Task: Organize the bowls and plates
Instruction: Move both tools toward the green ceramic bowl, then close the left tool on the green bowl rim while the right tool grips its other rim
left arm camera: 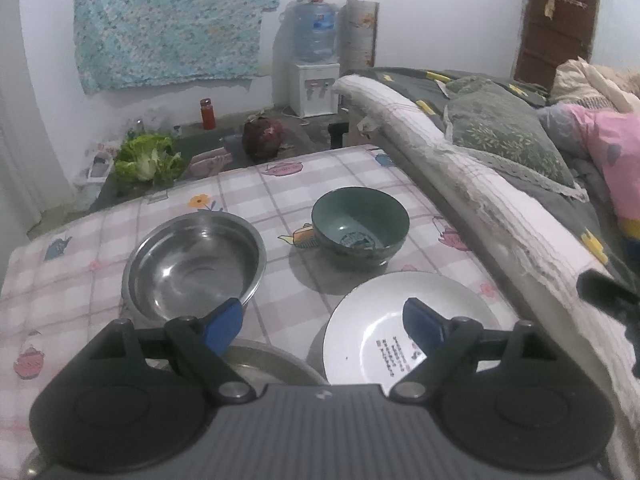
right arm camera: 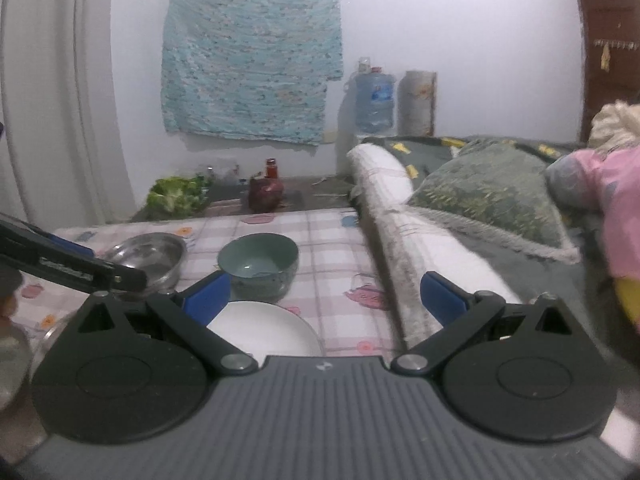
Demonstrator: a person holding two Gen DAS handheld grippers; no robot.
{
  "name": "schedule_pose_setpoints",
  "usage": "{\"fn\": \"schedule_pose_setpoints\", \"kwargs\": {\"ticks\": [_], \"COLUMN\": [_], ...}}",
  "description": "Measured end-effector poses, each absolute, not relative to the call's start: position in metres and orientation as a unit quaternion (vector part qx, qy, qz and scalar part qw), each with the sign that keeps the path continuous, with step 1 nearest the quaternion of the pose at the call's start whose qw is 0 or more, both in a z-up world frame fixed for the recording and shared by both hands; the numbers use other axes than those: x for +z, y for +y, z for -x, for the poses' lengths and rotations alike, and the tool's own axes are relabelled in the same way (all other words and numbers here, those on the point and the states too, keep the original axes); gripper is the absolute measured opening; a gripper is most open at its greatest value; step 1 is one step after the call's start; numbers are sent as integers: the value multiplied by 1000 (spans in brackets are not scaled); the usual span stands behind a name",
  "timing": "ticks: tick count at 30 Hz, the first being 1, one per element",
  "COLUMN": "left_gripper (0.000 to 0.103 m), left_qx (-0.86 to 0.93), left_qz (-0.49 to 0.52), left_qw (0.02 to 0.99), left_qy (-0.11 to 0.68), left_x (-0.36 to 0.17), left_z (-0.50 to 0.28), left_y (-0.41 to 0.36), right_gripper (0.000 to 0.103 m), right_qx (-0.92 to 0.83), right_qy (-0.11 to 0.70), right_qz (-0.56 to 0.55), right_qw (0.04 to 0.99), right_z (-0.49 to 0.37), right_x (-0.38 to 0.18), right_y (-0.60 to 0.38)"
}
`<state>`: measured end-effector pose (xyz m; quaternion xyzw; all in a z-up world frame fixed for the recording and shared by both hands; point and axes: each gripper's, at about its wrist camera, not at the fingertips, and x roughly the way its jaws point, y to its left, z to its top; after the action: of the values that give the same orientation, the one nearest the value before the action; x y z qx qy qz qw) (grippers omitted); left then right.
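Plate (left arm camera: 384, 332) is the nearest dish to both claws: white, shallow, round with no long axis, a small block of printed text on its face, lying flat on the checked cloth of the counter (left arm camera: 280, 184), right up by the padded bed edge (left arm camera: 472, 184). Left claw (left arm camera: 324, 322) hangs above the counter with jaws wide and nothing between them; its right blue pad shows over the plate's face, its left pad over the near rim of the steel bowl (left arm camera: 194, 266), so the gap sits over bare cloth between the two dishes. Whether either pad touches a dish, cannot tell. Right claw (right arm camera: 326, 294) also stands wide and empty, plate (right arm camera: 266, 332) low and left of its centre line, its left pad over the plate's far rim. Judgement: plate is reachable by either hand, left looks slightly closer; a rim pinch from the near edge seems needed since it lies flat. Green bowl (left arm camera: 360, 224) stands upright just beyond the plate, apart from it, dark glaze outside, a pattern in its bottom. Steel bowl is upright, left of the green one, well apart. Another metal rim (left arm camera: 276, 360) shows under the left claw body, mostly hidden.
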<state>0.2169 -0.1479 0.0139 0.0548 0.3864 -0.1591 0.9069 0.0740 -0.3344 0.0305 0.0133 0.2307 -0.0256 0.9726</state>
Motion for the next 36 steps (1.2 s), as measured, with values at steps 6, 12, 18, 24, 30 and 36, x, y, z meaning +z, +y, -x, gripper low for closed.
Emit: {"fn": "schedule_pose_setpoints", "kwargs": {"ticks": [6, 12, 18, 24, 30, 36], "left_gripper": [88, 87, 73, 62, 48, 32], "left_qx": [-145, -136, -148, -144, -132, -136], "left_qz": [-38, -32, -26, -21, -33, -45], "left_qw": [906, 909, 896, 874, 861, 852], "left_qy": [395, 393, 417, 464, 490, 504], "left_x": [2, -7, -22, -48, -63, -73], "left_z": [-241, -274, -322, -365, -385, -392], "left_y": [-146, -149, -165, -183, -196, -208], "right_gripper": [102, 102, 102, 97, 74, 46], "right_qx": [-1, 34, 70, 88, 88, 87], "right_qy": [247, 253, 263, 308, 356, 391], "right_qz": [-59, -92, -106, -132, -147, -161], "right_qw": [967, 962, 956, 938, 918, 902], "right_z": [-99, -145, -206, -273, -313, -335], "right_x": [17, 4, -4, -29, -62, -85], "right_y": [-348, -358, -361, -364, -363, -362]}}
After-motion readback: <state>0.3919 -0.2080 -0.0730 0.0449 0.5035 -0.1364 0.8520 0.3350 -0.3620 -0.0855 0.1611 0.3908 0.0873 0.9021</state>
